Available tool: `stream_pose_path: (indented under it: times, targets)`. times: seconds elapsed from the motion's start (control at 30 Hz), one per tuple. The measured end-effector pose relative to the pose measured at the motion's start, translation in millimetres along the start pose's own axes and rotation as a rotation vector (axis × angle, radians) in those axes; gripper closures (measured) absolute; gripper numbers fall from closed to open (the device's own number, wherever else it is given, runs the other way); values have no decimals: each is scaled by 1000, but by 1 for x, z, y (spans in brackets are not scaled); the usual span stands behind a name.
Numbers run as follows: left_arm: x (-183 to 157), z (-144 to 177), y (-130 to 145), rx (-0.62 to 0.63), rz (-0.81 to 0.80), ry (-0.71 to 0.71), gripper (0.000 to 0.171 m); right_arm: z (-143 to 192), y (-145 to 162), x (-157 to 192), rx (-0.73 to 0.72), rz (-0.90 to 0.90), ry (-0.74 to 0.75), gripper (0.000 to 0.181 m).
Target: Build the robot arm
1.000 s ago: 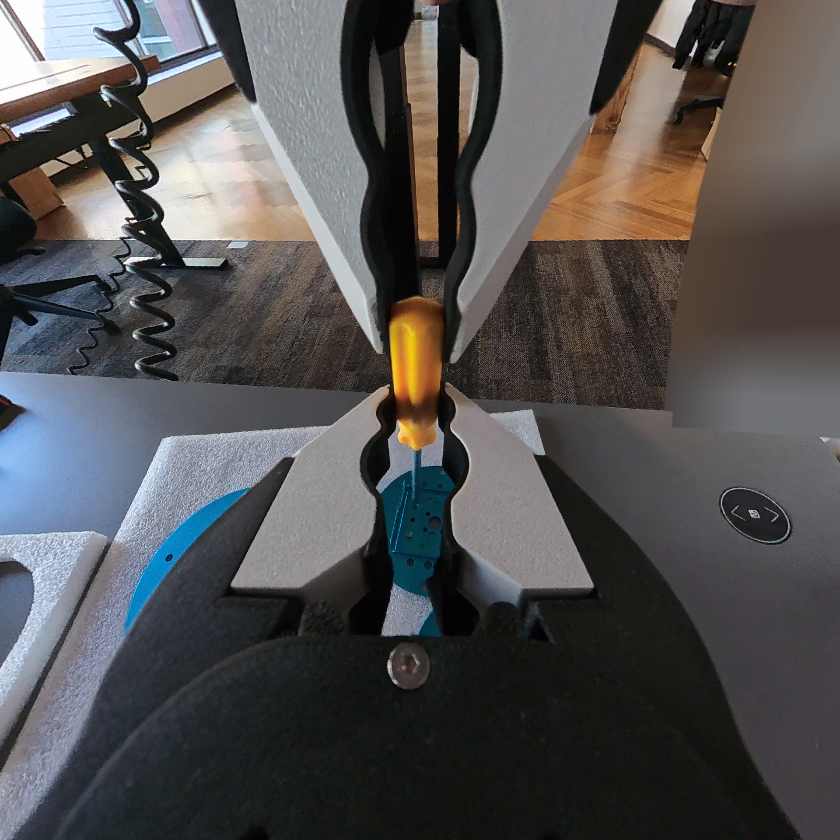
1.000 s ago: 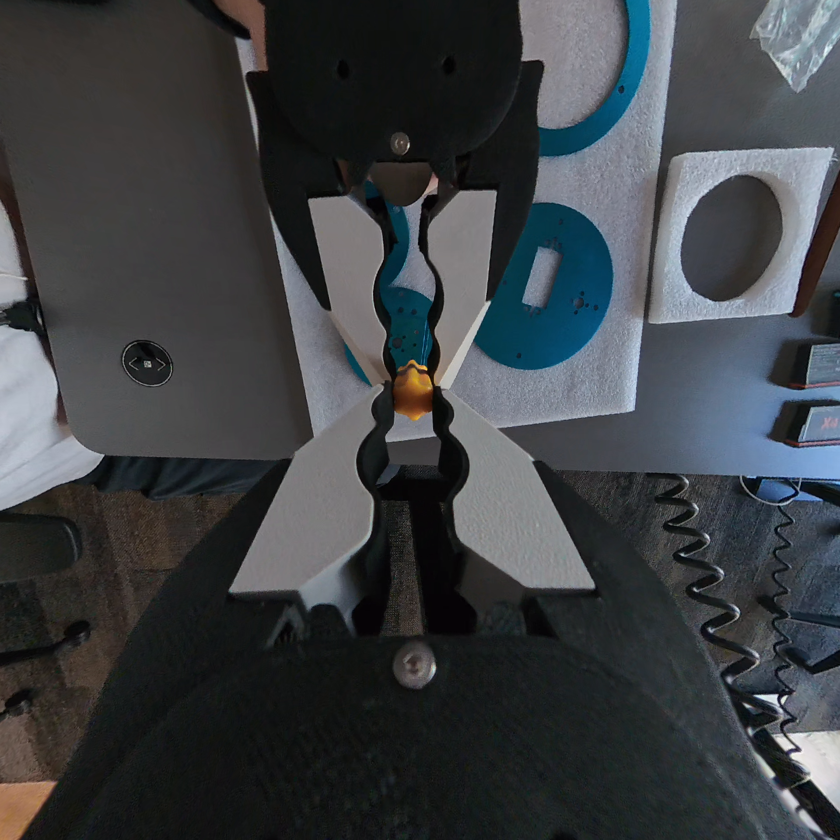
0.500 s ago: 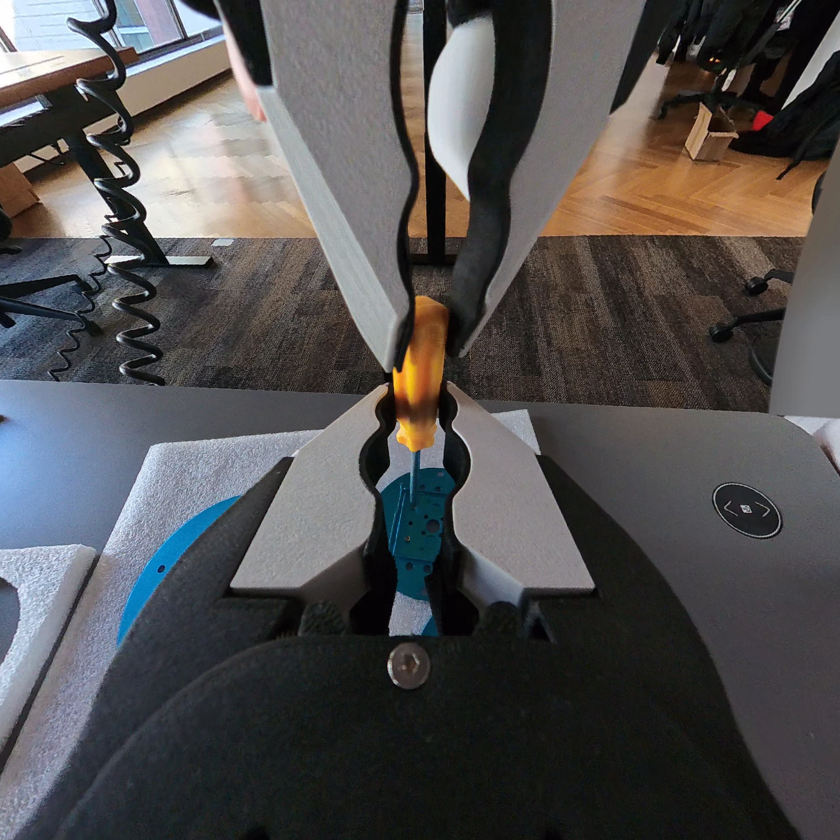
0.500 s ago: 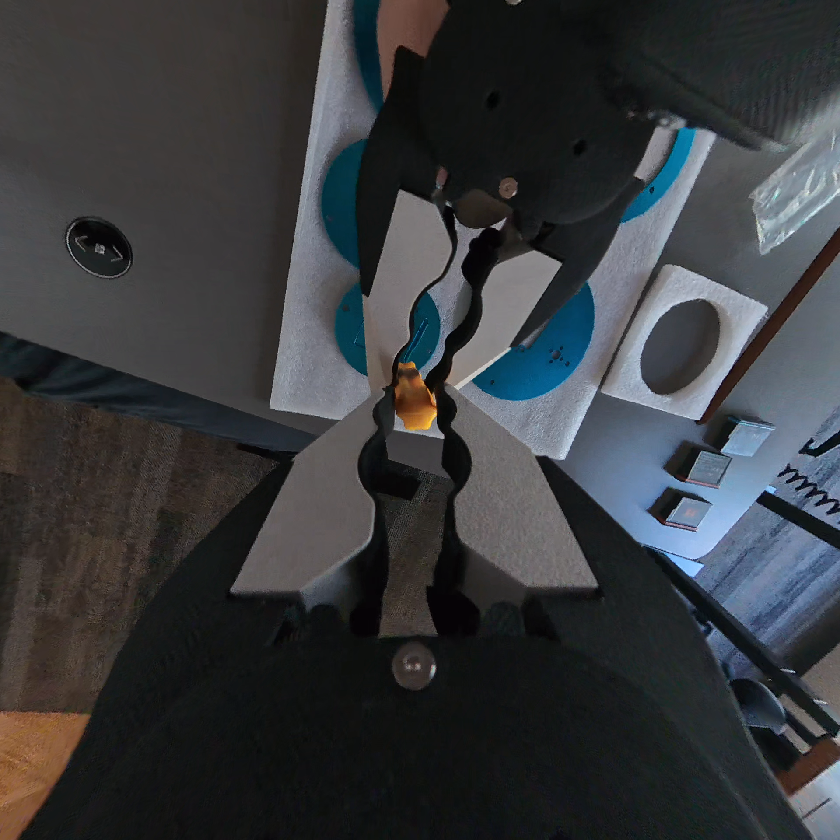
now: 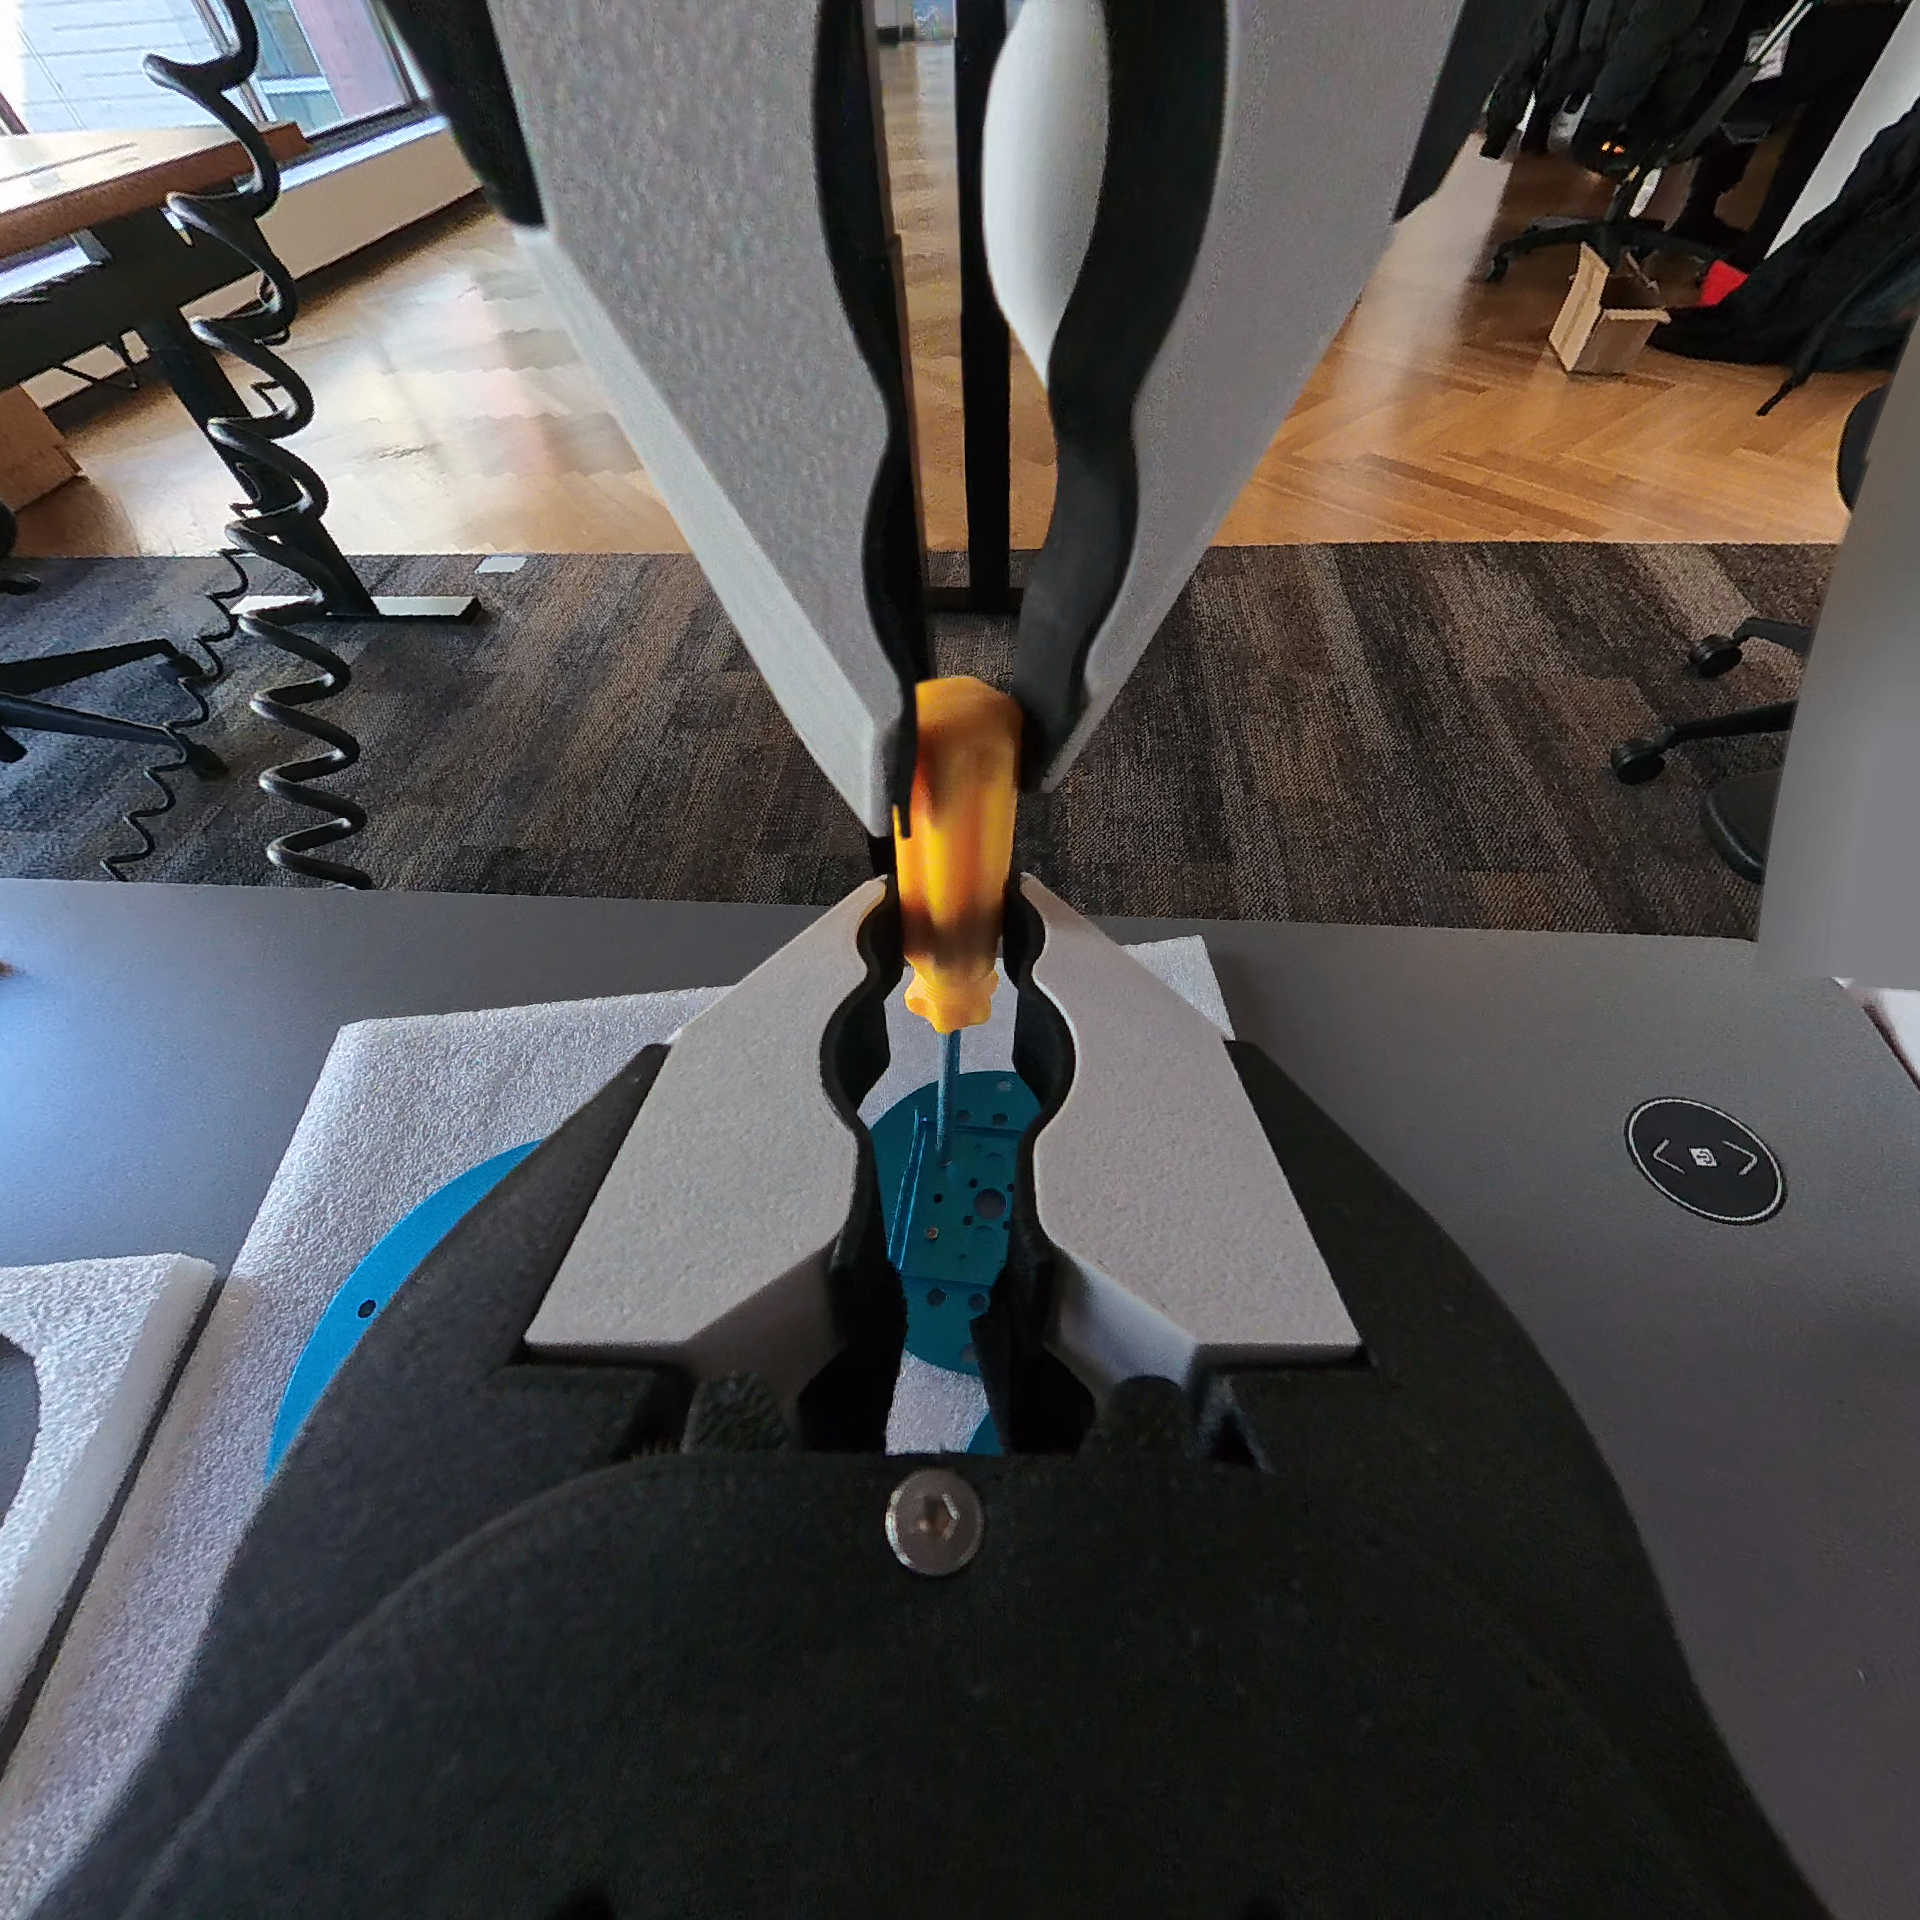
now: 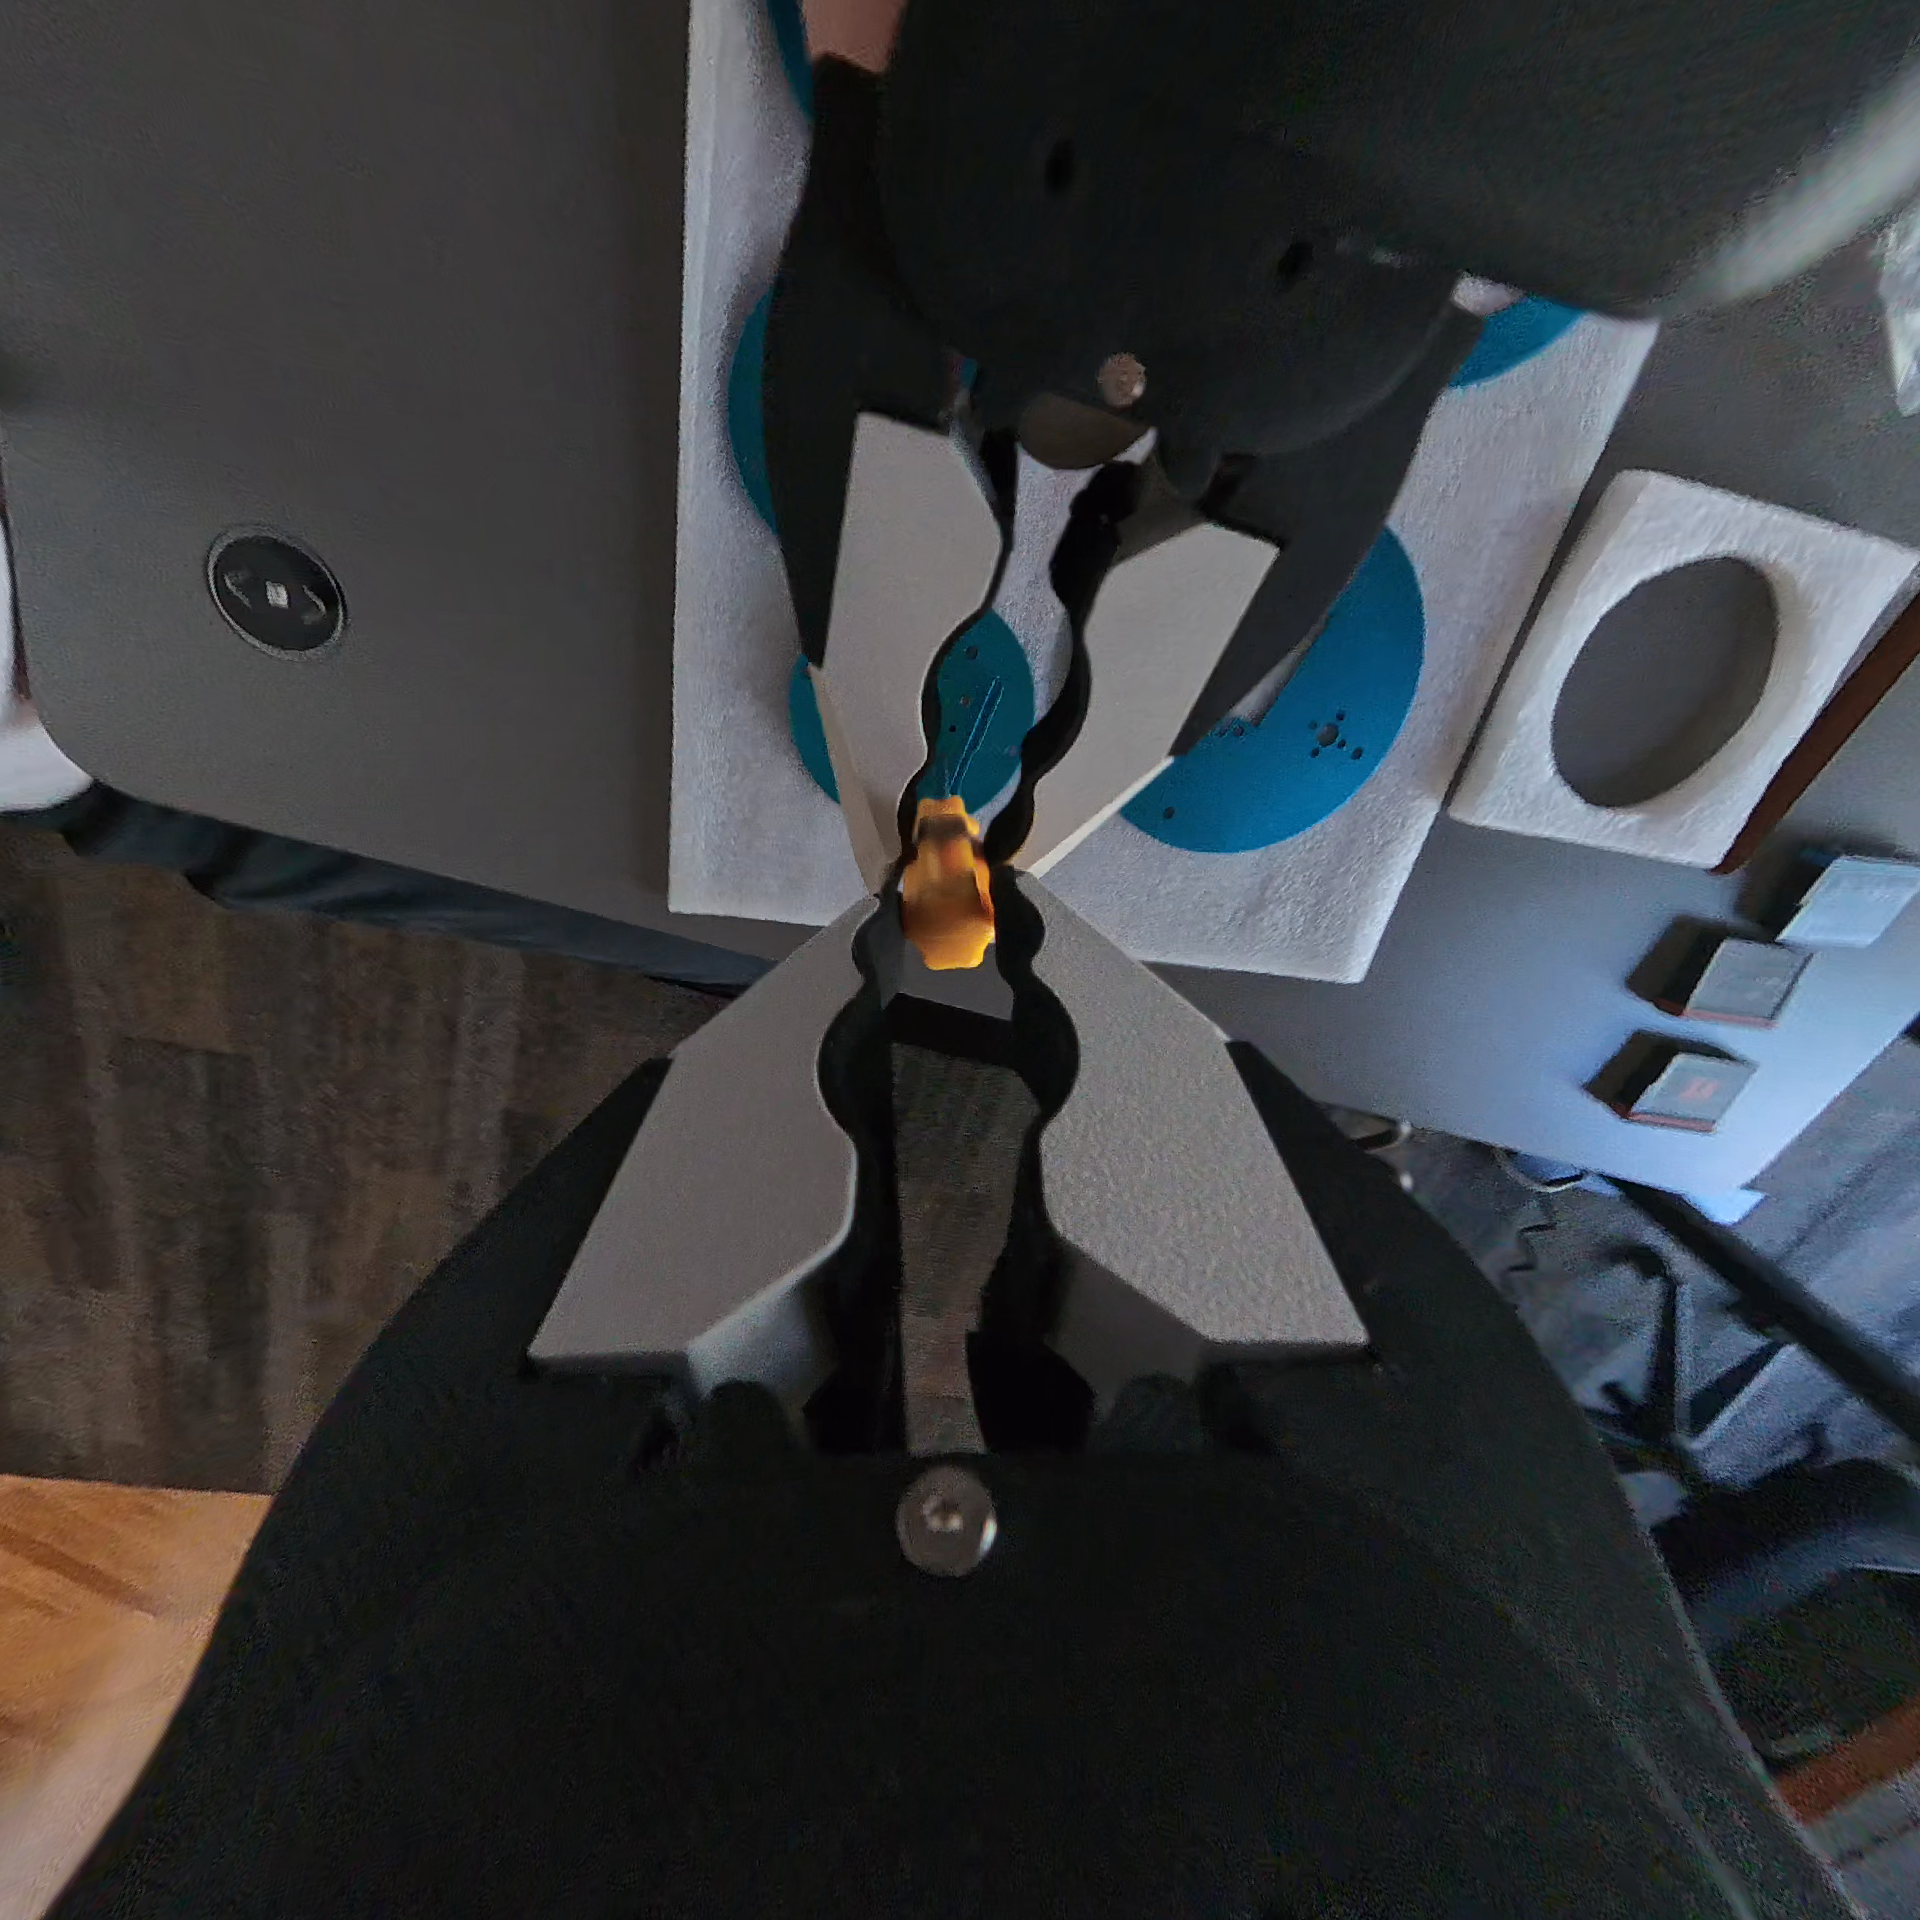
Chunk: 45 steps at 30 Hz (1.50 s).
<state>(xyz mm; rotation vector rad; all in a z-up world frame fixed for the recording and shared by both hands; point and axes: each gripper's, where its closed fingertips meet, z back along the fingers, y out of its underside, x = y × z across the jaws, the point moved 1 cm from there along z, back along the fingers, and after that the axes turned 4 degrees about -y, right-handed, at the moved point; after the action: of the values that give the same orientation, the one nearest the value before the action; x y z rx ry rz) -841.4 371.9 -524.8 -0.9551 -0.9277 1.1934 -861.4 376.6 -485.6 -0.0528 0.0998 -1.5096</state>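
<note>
Screwdriver (image 5: 954,831) handle, orange and a little blurred, sits at the meeting point of both pairs of tongs, and against half a second ago it stands straighter, where before it leaned to one side. The view from the right tongs has also swung nearer level than it was, though it remains tilted.

The right tongs (image 6: 948,906) come down from above, fingers pointing at the table, and are clenched on the upper end of the handle. The left tongs (image 5: 951,914) reach in low and nearly level over the foam; their tips close about the lower part of the handle, touching or all but touching it, and I cannot tell whether they truly clamp it. The thin shaft runs down from the handle onto a small blue perforated bracket (image 5: 961,1226), which stands on a blue disc (image 6: 992,717) between the left fingers.

That disc lies on a white foam sheet (image 5: 468,1101) on the dark grey table (image 5: 1507,1039), along with a larger blue disc (image 6: 1330,727) that has a slot cut in it. Beside the sheet is a white foam block (image 6: 1683,686) with an oval hole, and a round black control button (image 5: 1704,1174) is set into the tabletop. Small flat boxes (image 6: 1745,982) lie near the table edge. Beyond it are dark carpet, a herringbone wood floor (image 5: 1455,416), a coiled black cable (image 5: 260,468) and office chairs.
</note>
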Motion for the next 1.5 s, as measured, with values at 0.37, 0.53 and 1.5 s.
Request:
stream_pose_path:
  times: [0.37, 0.53, 1.5]
  targets:
    - [2, 0, 1, -3, 12, -12, 157, 2, 4, -2, -23, -242, 39, 160]
    - [2, 0, 1, 0, 11, -12, 156, 5, -1, 0, -77, -48, 21, 172]
    - [1, 1, 1, -20, 7, 0, 156, 0, 0, -1, -47, -239, -27, 163]
